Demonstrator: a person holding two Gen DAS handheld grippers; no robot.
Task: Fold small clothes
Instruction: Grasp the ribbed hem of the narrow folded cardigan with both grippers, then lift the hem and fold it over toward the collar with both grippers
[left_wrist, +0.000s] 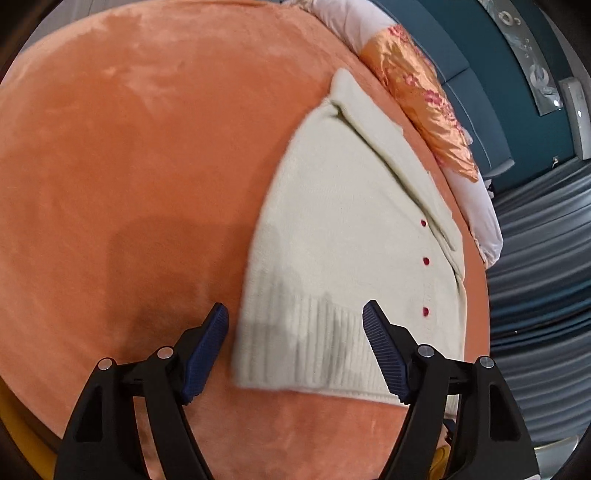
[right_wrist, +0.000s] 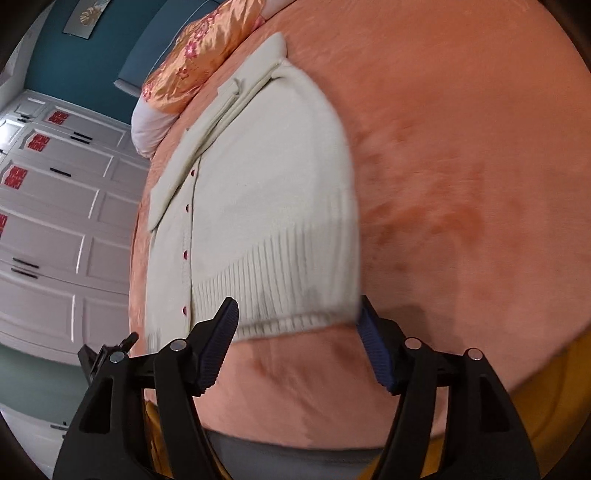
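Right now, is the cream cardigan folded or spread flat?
Partly folded: cream cardigan has a sleeve lying across its front beside the red buttons.

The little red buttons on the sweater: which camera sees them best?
The right wrist view: four buttons run down the cream sweater, sharp and near the picture's middle. The left wrist view shows only three, out toward the sweater's right edge.

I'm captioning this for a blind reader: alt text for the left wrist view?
A cream knit cardigan with red buttons lies partly folded on an orange blanket. The open left gripper hovers over its ribbed hem.
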